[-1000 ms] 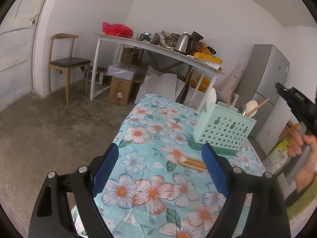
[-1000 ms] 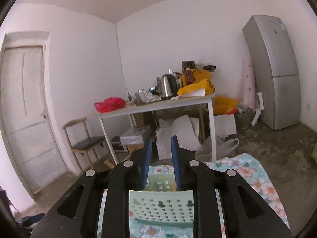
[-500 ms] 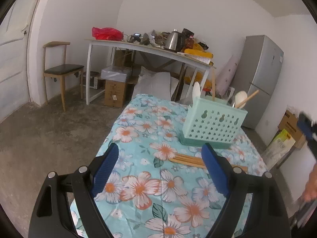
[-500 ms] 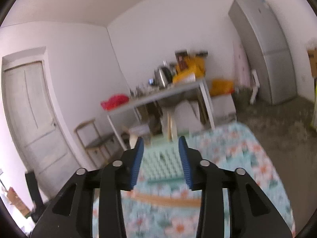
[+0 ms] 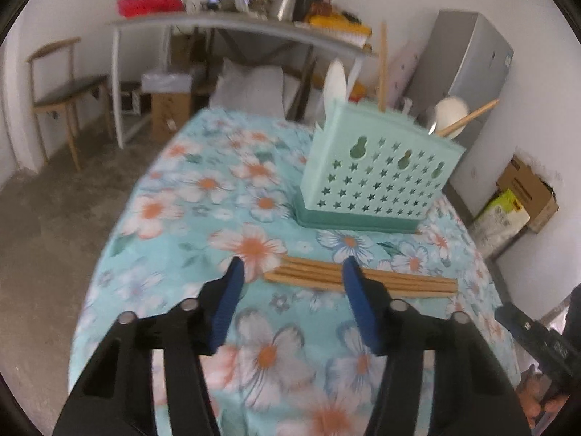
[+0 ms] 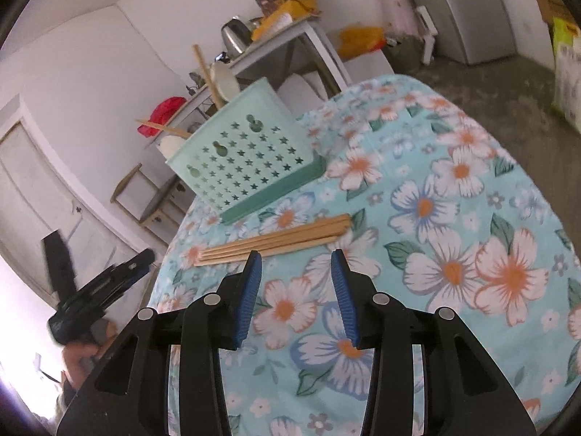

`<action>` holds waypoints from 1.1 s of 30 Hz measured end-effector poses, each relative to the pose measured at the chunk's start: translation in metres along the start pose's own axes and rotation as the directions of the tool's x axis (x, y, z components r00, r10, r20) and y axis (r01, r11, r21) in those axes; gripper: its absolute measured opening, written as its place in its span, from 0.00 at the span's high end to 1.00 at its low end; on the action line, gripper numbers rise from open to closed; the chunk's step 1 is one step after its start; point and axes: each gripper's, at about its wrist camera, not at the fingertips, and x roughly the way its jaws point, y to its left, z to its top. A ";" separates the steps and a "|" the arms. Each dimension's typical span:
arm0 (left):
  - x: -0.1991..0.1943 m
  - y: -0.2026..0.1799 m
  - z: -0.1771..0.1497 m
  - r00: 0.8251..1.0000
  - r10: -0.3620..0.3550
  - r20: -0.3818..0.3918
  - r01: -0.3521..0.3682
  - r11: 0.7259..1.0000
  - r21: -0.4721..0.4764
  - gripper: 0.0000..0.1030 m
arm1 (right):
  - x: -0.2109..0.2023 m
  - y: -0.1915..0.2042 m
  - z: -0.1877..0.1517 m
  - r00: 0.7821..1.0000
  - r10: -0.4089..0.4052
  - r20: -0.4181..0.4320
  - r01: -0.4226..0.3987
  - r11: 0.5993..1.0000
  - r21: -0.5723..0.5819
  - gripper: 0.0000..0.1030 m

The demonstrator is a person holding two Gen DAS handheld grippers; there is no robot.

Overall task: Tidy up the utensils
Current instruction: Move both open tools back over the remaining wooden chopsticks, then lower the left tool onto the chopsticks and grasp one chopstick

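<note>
Our left gripper [image 5: 292, 267] closes on nothing, our right gripper [image 6: 296, 259] half-open and empty, before chopsticks [image 5: 359, 278] lying crosswise beside the caddy [image 5: 377, 178].

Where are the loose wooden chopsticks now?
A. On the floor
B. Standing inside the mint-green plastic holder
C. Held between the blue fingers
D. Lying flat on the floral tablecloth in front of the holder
D: the wooden chopsticks lie flat on the floral tablecloth, in front of the mint-green plastic holder.
</note>
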 end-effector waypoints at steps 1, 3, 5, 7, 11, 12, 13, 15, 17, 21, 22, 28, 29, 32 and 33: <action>0.011 -0.003 0.005 1.000 0.007 -0.016 -0.007 1.000 0.008 0.55 | 0.000 -0.003 0.000 1.000 0.005 -0.002 -0.005 1.000 0.008 0.62; 0.032 -0.013 0.013 0.999 0.031 -0.038 -0.029 0.998 0.048 0.60 | 0.002 -0.007 0.000 1.000 0.012 -0.004 -0.012 1.000 0.021 0.62; 0.049 -0.024 0.018 0.997 0.055 -0.050 -0.050 0.993 0.108 0.67 | 0.001 -0.011 -0.001 1.000 0.020 -0.007 -0.020 0.999 0.033 0.62; 0.069 -0.037 0.020 0.994 0.074 -0.082 -0.059 0.983 0.177 0.71 | 0.003 -0.014 -0.001 1.000 0.024 -0.009 -0.024 0.999 0.041 0.62; 0.099 -0.053 0.004 0.976 0.144 -0.161 -0.089 0.946 0.311 0.78 | 0.003 -0.019 -0.002 0.999 0.033 -0.016 -0.032 0.998 0.057 0.62; 0.096 -0.056 0.000 0.977 0.153 -0.146 -0.098 0.939 0.330 0.78 | 0.002 -0.019 -0.003 0.999 0.034 -0.015 -0.033 0.998 0.058 0.62; 0.091 -0.057 -0.003 0.977 0.158 -0.141 -0.101 0.933 0.346 0.78 | 0.000 -0.020 -0.003 0.999 0.036 -0.014 -0.035 0.998 0.059 0.62; 0.080 -0.058 -0.010 0.978 0.154 -0.140 -0.096 0.930 0.354 0.78 | -0.001 -0.020 -0.004 0.999 0.038 -0.014 -0.037 0.997 0.060 0.62; 0.068 -0.056 -0.018 0.979 0.140 -0.150 -0.080 0.934 0.349 0.78 | -0.002 -0.020 -0.005 0.999 0.039 -0.016 -0.038 0.997 0.062 0.62; 0.043 -0.048 -0.037 0.981 0.110 -0.160 -0.053 0.945 0.324 0.78 | -0.007 -0.016 -0.008 0.999 0.044 -0.019 -0.043 0.997 0.061 0.62; 0.037 -0.046 -0.041 0.981 0.106 -0.162 -0.051 0.949 0.312 0.78 | -0.008 -0.015 -0.009 0.999 0.044 -0.018 -0.043 0.997 0.059 0.62; 0.018 -0.037 -0.073 0.984 0.091 -0.156 -0.043 0.958 0.284 0.78 | -0.017 -0.009 -0.013 0.999 0.044 -0.017 -0.043 0.998 0.052 0.62; 0.013 -0.037 -0.077 0.986 0.090 -0.144 -0.044 0.955 0.294 0.78 | -0.018 -0.008 -0.014 0.999 0.043 -0.017 -0.042 0.998 0.049 0.62; 0.001 -0.036 -0.084 0.990 0.056 -0.127 -0.020 0.964 0.267 0.78 | -0.022 -0.005 -0.017 0.999 0.037 -0.020 -0.036 0.999 0.041 0.62; 0.000 -0.033 -0.081 0.992 0.040 -0.122 -0.008 0.968 0.252 0.78 | -0.022 -0.003 -0.018 0.999 0.035 -0.022 -0.034 0.999 0.038 0.61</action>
